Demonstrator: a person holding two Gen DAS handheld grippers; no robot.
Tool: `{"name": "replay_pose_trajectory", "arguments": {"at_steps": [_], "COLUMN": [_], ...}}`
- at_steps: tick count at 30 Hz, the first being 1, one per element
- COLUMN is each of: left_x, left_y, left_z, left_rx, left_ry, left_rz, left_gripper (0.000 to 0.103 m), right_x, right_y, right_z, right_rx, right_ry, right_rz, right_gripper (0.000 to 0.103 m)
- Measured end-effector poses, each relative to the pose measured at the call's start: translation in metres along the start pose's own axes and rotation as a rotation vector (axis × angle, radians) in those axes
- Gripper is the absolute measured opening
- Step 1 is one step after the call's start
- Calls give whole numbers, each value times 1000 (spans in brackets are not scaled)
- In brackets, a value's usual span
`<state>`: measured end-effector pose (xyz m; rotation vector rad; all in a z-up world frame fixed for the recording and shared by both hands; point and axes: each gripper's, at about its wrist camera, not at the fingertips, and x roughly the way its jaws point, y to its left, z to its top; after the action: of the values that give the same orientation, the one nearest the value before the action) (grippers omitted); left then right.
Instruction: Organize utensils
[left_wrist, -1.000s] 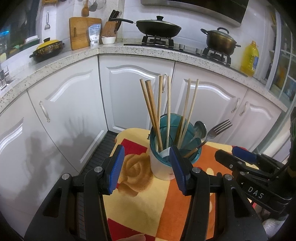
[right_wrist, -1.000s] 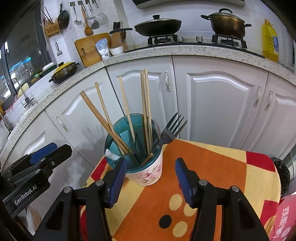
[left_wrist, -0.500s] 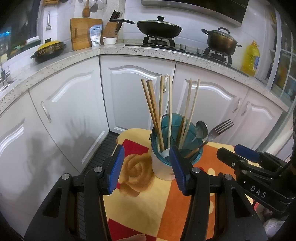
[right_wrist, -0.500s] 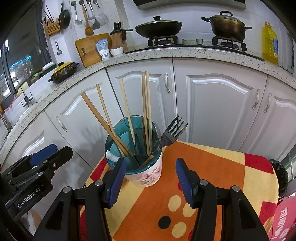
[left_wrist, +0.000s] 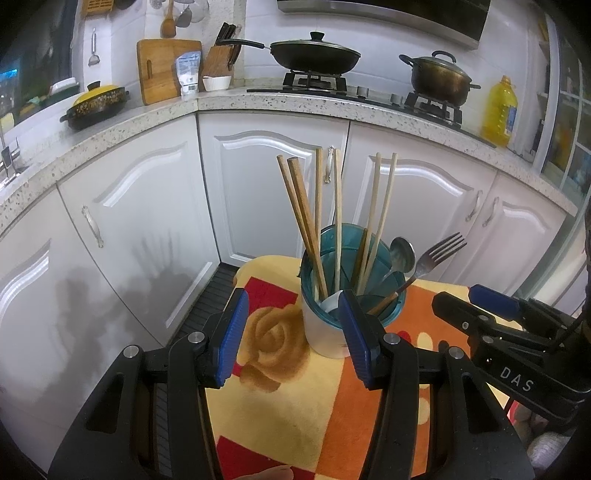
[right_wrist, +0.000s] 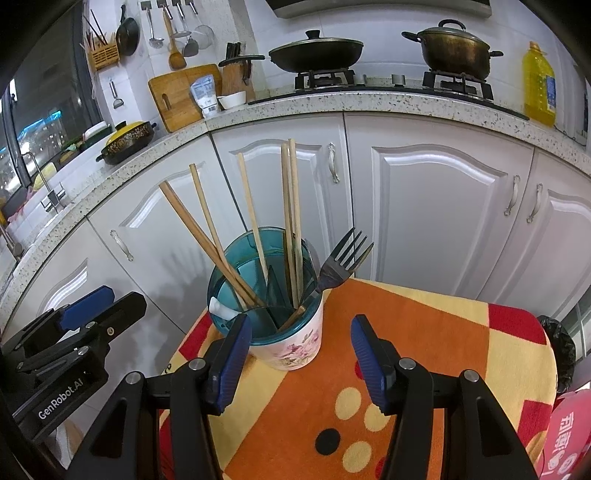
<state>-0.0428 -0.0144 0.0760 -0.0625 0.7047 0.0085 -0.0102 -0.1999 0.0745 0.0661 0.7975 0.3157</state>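
left gripper (left_wrist: 291, 328): jaws parted, nothing between the pads; it hangs short of the holder, and its right pad overlaps the holder's near rim in the left wrist view.
right gripper (right_wrist: 301, 350): jaws parted and empty; the holder shows just past its left pad, not gripped.
utensil holder (right_wrist: 291, 343): white floral cup with a teal insert, upright on the patterned cloth (right_wrist: 406, 350), at the end toward the cabinets.
chopsticks (left_wrist: 306, 229): several wooden ones standing in the holder, leaning at different angles, tips up.
fork (right_wrist: 341, 264): in the holder, tines up, tilted out over the rim.
spoon (left_wrist: 400, 254): bowl up, beside the fork; seen in the left wrist view only.
white piece (right_wrist: 221, 310): low in the insert, what it is cannot be told.
loose utensils: none visible on the cloth in either view.
progress, judged: everything seen already sits in the holder; task looks finished or nearly so.
left to do, judged: perhaps straightening the leaning chopsticks; otherwise nothing apparent.
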Motion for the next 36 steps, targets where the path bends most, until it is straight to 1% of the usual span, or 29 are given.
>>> {"name": "replay_pose_trajectory", "arguments": {"at_steps": [28, 36], "left_x": [-1, 0], "left_y": [0, -3], "left_z": [4, 2], "left_rx": [14, 21], "left_ry": [-9, -11], "left_rz": [9, 2], "left_gripper": [50, 50], "right_x": [2, 3], "right_y": [-2, -2], "right_z": [-1, -2], "right_rx": [-3, -5], "right_ry": [5, 6], "right_rz": [4, 3], "right_gripper": [55, 55]}}
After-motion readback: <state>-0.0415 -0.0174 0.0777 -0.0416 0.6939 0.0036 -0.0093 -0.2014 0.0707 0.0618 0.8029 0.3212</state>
